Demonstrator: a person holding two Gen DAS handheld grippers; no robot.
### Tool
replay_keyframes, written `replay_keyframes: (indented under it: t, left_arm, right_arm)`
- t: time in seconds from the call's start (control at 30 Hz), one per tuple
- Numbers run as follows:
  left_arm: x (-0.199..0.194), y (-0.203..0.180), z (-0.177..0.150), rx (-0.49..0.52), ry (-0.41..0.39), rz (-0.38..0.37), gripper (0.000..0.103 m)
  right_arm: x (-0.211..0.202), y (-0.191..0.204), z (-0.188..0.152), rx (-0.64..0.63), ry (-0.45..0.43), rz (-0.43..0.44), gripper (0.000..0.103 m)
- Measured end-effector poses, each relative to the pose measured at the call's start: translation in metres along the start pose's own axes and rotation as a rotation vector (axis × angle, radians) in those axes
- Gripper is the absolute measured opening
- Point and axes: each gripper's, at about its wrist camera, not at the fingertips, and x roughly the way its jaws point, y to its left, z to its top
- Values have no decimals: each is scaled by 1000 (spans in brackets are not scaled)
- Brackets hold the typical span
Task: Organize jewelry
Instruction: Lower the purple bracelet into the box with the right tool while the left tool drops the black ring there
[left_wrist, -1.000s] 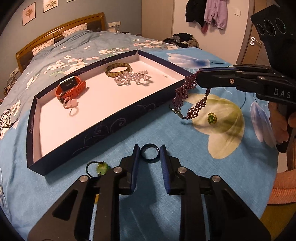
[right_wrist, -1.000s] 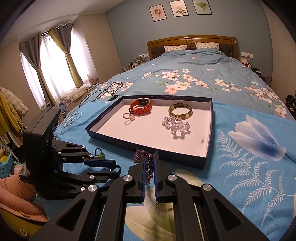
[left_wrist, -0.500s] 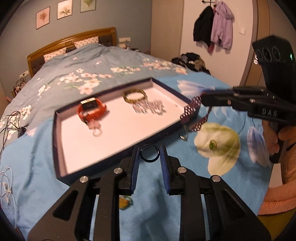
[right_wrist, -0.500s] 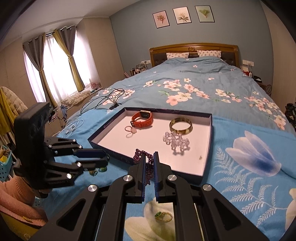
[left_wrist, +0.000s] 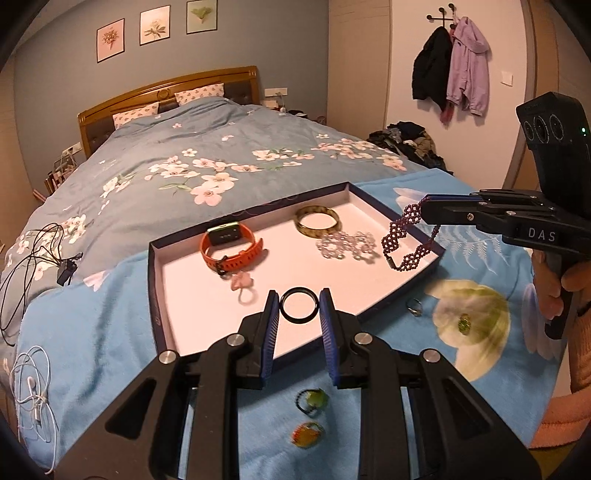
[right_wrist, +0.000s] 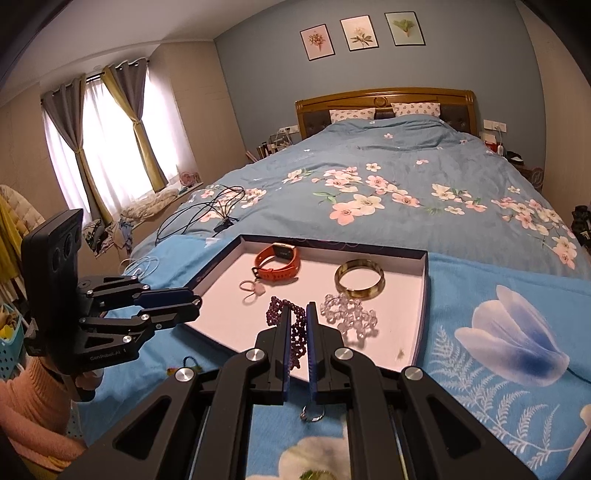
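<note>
left gripper (left_wrist: 298, 308) with black ring (left_wrist: 298, 305) lifted off blanket, now over tray (left_wrist: 155, 295); right gripper (right_wrist: 296, 314) carried purple beaded bracelet (left_wrist: 404, 238) over tray edge

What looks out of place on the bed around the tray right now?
Several small pieces lie loose on the blanket outside the tray: a silver ring, a green-stone ring, and two small pieces, green and orange. Earphones and dark cables also clutter the bed.
</note>
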Motion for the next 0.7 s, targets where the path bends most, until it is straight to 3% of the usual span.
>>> replay_keyframes:
  t: [0.7]
  left_arm:
    - [48,27,5,-40,76,41,22]
  right_arm:
    - [50,-23,9,95,80,14,6]
